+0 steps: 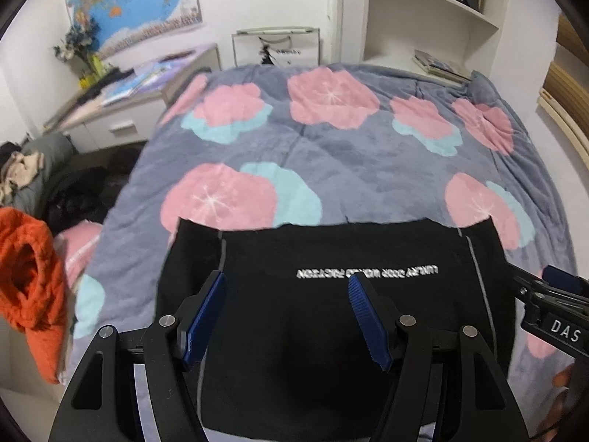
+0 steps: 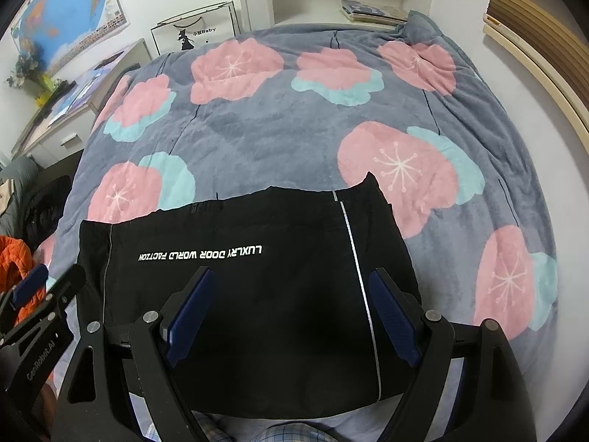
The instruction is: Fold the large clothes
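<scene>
Left gripper (image 1: 287, 316) spread wide, nothing pinched, poised above black garment (image 1: 331, 313). Right gripper (image 2: 291, 309) likewise spread, empty, over same garment (image 2: 257, 294). Garment folded into flat rectangle, white lettering upward, lying at near edge of bed on grey floral blanket (image 2: 294, 129). Orange knit (image 1: 29, 272) at left.

Garment print: my right wrist view shows white "LUXLRY DOOR WORLD FACTION", upside down, on the black garment (image 2: 257, 294).
Left view: same print (image 1: 367, 272), too blurred to read.
Bag: "Baby" after small characters on the white bag (image 2: 195, 35).
Right gripper (image 1: 563, 316): "DAS".
Left gripper (image 2: 33, 316): "GenRobot.AI".
</scene>
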Motion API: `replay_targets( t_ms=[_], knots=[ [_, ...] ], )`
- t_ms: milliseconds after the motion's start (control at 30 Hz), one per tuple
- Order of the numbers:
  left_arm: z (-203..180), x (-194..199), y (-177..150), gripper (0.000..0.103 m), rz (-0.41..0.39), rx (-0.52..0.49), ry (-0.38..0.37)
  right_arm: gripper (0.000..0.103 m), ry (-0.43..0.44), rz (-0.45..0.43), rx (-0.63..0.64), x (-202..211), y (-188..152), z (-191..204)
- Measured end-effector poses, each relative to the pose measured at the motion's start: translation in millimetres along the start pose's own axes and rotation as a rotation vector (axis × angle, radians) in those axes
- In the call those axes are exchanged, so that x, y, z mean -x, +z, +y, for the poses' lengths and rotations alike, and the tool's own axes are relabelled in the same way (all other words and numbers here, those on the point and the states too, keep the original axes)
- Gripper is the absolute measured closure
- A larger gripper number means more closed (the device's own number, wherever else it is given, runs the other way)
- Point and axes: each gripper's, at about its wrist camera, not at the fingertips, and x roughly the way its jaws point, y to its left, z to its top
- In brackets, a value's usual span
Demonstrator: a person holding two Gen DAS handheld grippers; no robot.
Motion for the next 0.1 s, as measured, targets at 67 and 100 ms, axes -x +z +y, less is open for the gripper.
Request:
replay_targets(
  t_ms=[67, 100],
  knots=[
    [2.4, -0.5, 1.5, 0.033, -0.001, 0.002, -0.008, 0.016, 0.0, 0.0, 0.002, -0.4, 0.2, 0.2],
    [3.5, -0.7, 1.9, 0.033, 0.002, 0.004, -0.009, 0.016, -0.001, -0.001, 0.003, -0.5, 0.1, 0.3]
  ],
)
